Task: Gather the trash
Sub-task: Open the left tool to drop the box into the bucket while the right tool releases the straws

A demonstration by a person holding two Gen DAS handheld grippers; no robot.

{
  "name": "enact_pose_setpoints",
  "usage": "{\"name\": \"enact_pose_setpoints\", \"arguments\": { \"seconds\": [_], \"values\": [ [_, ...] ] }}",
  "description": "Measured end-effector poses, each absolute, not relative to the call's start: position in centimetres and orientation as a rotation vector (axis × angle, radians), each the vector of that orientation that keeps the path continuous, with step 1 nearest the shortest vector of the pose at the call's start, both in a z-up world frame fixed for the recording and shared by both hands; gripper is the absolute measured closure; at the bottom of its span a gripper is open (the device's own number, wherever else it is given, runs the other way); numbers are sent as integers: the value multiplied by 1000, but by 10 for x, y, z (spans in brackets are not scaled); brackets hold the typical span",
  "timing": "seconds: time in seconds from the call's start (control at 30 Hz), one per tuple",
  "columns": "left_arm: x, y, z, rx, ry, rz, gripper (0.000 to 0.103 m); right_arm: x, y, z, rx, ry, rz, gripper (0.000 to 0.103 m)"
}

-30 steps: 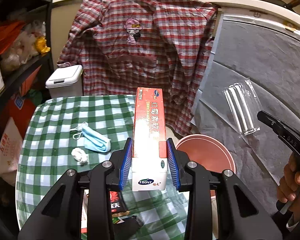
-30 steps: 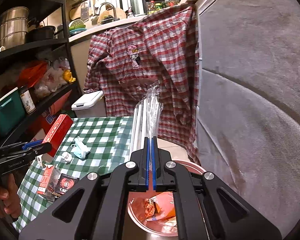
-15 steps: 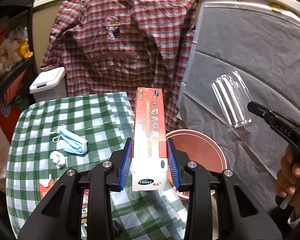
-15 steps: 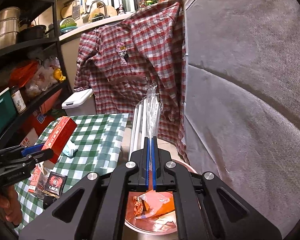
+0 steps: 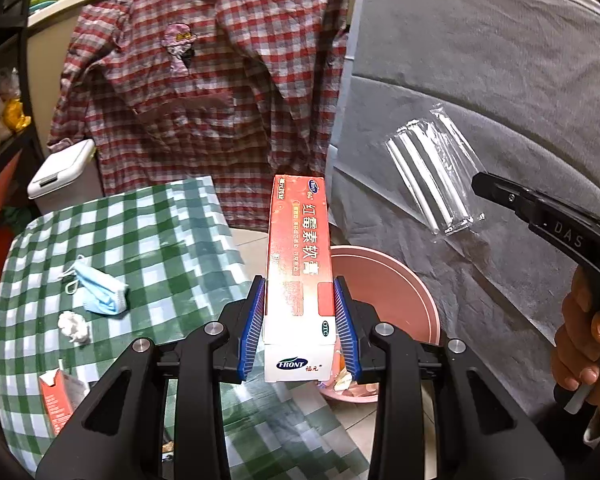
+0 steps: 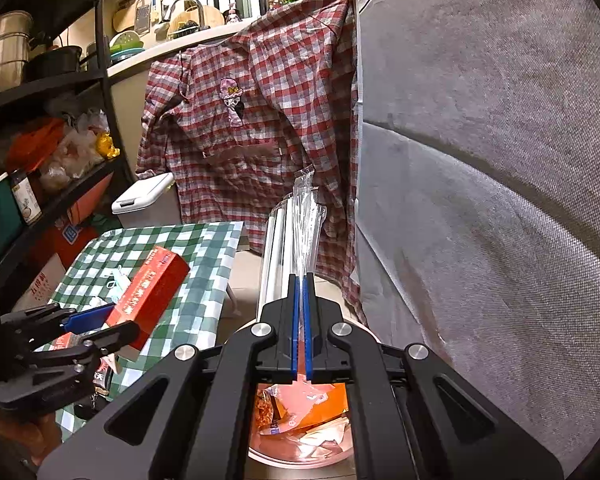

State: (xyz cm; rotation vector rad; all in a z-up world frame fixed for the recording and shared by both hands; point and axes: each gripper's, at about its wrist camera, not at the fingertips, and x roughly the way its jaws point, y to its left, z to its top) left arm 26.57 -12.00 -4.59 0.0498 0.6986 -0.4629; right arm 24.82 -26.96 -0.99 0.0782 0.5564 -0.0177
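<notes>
The left tongs point(image 5: 299, 318) pinch a long red-and-white cardboard box point(image 5: 300, 276) at its near end, over the counter edge with the round pink plastic bin point(image 5: 400, 292) at its two o'clock. Let go here, the box could tip back onto the green-checked counter point(image 5: 140, 240). The right tongs point(image 6: 301, 304) are pressed together on a clear plastic sleeve of white tubes point(image 6: 288, 248), directly above the bin; that thin film could slide free. The bin's near rim is hidden.
</notes>
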Motion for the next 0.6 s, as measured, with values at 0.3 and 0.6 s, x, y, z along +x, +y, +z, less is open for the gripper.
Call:
{"name": "enact_pose_setpoints", "arguments": {
  "seconds": [0.3,0.6],
  "values": [
    [281,-139,-53,25,721,-493,68,255,-281,-18,96,607,-58,96],
    [283,-132,-48,5,704,-487,54,257,-282,-21,112,613,-79,64]
  ]
}}
